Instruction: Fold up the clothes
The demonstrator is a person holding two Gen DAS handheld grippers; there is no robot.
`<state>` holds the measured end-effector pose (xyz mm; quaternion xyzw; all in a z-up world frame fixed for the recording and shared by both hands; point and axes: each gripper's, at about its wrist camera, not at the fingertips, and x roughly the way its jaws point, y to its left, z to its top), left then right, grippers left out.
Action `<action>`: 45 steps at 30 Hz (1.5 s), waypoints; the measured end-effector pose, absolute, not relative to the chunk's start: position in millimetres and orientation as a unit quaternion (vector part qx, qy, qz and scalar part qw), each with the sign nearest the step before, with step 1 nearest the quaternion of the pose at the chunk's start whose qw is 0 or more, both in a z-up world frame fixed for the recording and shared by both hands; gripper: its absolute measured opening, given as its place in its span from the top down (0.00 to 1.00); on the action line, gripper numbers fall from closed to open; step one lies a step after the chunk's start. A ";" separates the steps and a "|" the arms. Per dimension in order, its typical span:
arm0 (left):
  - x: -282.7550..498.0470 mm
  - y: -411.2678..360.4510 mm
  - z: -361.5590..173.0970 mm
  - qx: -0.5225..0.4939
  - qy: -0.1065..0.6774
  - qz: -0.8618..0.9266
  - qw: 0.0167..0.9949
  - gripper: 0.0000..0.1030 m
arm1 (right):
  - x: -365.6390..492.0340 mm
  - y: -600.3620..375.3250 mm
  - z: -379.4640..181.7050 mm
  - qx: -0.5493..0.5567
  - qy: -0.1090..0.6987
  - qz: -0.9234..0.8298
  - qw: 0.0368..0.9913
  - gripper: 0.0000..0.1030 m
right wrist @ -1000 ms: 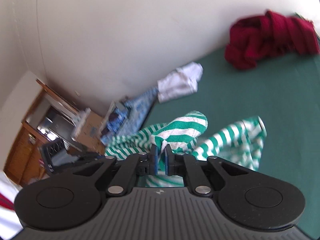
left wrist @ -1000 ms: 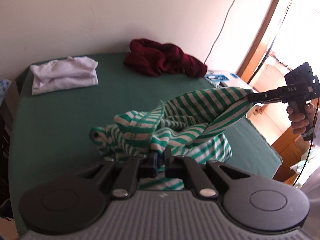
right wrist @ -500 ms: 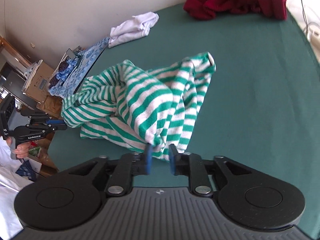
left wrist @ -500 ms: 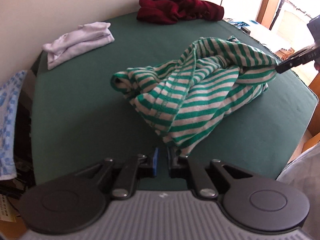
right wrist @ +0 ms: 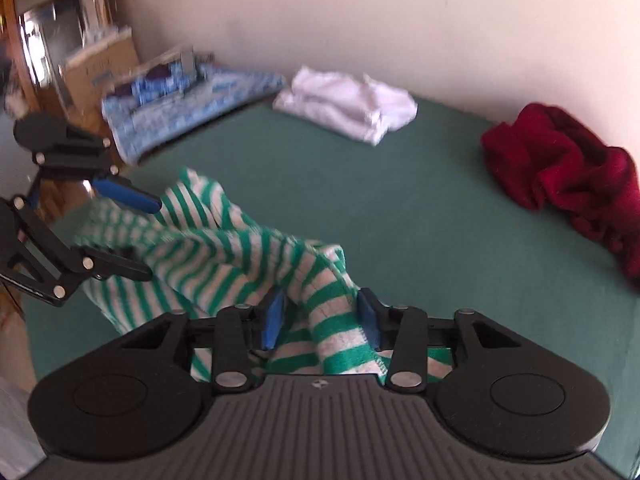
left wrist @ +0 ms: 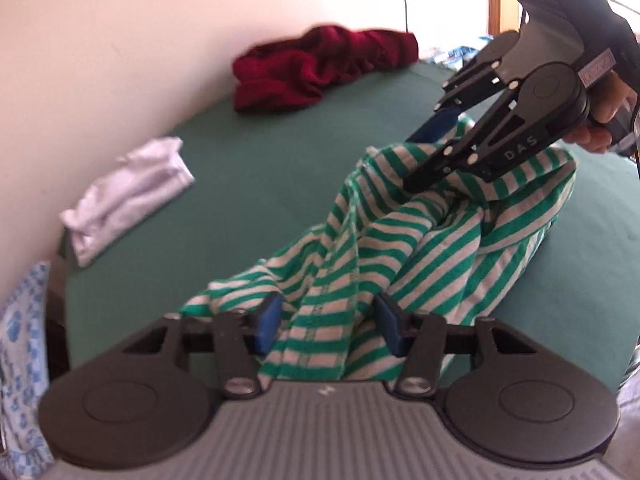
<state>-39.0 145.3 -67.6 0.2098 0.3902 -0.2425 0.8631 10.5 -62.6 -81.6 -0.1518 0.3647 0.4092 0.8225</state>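
The green-and-white striped garment [left wrist: 420, 248] lies bunched and creased on the green surface [left wrist: 240, 184].

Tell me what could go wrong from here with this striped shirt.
Both the left gripper and right gripper have open jaws with the striped shirt bunched between them, so closing now may pinch several layers or miss the hem. The shirt lies crumpled on the green surface, so a fold started now would likely come out uneven.

Three garments — striped [left wrist: 420, 248], white [left wrist: 128, 196], red [left wrist: 320, 66] — two tongs [left wrist: 328, 322] [right wrist: 320, 316].
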 end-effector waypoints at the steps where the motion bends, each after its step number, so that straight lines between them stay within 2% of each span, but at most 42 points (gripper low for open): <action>1: -34.9 146.1 -68.0 0.205 0.397 -0.249 0.859 0.79 | 13.1 -64.3 -80.8 -0.154 0.373 0.413 0.816 0.94; 3: -27.2 147.9 -68.3 0.194 0.410 -0.262 0.852 0.85 | 11.0 -74.9 -69.6 -0.141 0.373 0.430 0.810 0.94; 6: -45.4 161.1 -38.0 0.170 0.373 -0.283 0.867 0.86 | -6.0 -97.4 -42.3 -0.104 0.375 0.470 0.792 0.93; 11: -89.1 185.1 8.2 0.097 0.344 -0.379 0.854 0.87 | -32.9 -137.5 -9.2 -0.021 0.412 0.570 0.710 0.92; 16: -102.1 190.0 4.8 0.081 0.362 -0.411 0.833 0.86 | -60.9 -144.2 -19.6 -0.022 0.463 0.595 0.656 0.92; 21: -95.6 190.2 -9.7 0.073 0.379 -0.407 0.828 0.86 | -59.8 -136.3 -51.3 -0.040 0.435 0.404 0.803 0.78; 22: -94.3 190.2 -12.5 0.071 0.382 -0.406 0.827 0.87 | -60.1 -140.5 -55.6 -0.019 0.424 0.364 0.829 0.72; 23: -93.0 190.2 -15.4 0.069 0.385 -0.406 0.826 0.87 | -62.9 -146.8 -56.9 0.005 0.411 0.340 0.846 0.63; 26: -85.8 190.7 -21.6 0.061 0.389 -0.397 0.829 0.86 | -81.7 -165.9 -53.1 0.069 0.364 0.325 0.870 0.55; 29: -77.5 183.4 -30.2 0.064 0.407 -0.390 0.824 0.87 | -101.0 -156.7 -59.1 0.015 0.353 0.331 0.875 0.48; 30: -81.9 179.1 -32.6 0.069 0.407 -0.389 0.823 0.86 | -107.4 -153.6 -61.1 -0.003 0.349 0.333 0.876 0.48; 32: -94.4 162.3 -38.7 0.103 0.396 -0.384 0.828 0.71 | -120.3 -147.5 -65.2 -0.039 0.341 0.336 0.877 0.48; 33: -100.8 152.6 -42.4 0.122 0.386 -0.381 0.831 0.55 | -126.7 -144.4 -67.2 -0.057 0.336 0.338 0.877 0.48; 34: -107.0 142.9 -46.2 0.142 0.377 -0.378 0.834 0.44 | -131.2 -141.0 -70.2 -0.073 0.333 0.338 0.877 0.48; 36: -111.7 121.3 -59.1 0.178 0.365 -0.358 0.841 0.41 | -123.2 -136.4 -81.1 -0.085 0.342 0.328 0.877 0.49; 37: -111.6 108.9 -69.1 0.201 0.366 -0.343 0.841 0.38 | -117.3 -135.8 -85.6 -0.085 0.354 0.322 0.874 0.54; 38: -110.9 97.3 -80.6 0.229 0.370 -0.325 0.840 0.38 | -111.4 -135.2 -90.1 -0.085 0.366 0.317 0.871 0.68; 39: -110.9 88.6 -91.3 0.250 0.373 -0.315 0.836 0.39 | -106.3 -136.0 -93.0 -0.081 0.376 0.314 0.868 0.81; 40: -110.7 80.2 -101.6 0.270 0.376 -0.305 0.832 0.45 | -104.1 -141.4 -90.6 -0.063 0.378 0.319 0.867 0.95; 41: -109.0 76.6 -105.6 0.271 0.382 -0.301 0.831 0.49 | -102.3 -147.2 -87.9 -0.044 0.379 0.326 0.865 0.95; 42: -107.2 73.0 -109.2 0.270 0.388 -0.297 0.830 0.67 | -102.5 -154.7 -84.7 -0.021 0.377 0.343 0.860 0.95; 43: -104.2 73.4 -106.2 0.258 0.400 -0.305 0.825 0.91 | -103.4 -161.8 -81.1 0.000 0.374 0.359 0.855 0.95; 44: -101.0 76.9 -99.4 0.232 0.415 -0.319 0.820 0.98 | -106.3 -168.0 -76.0 0.011 0.369 0.378 0.849 0.95; 45: -100.7 84.4 -89.2 0.200 0.422 -0.333 0.819 0.97 | -107.9 -174.4 -70.5 0.023 0.366 0.398 0.841 0.95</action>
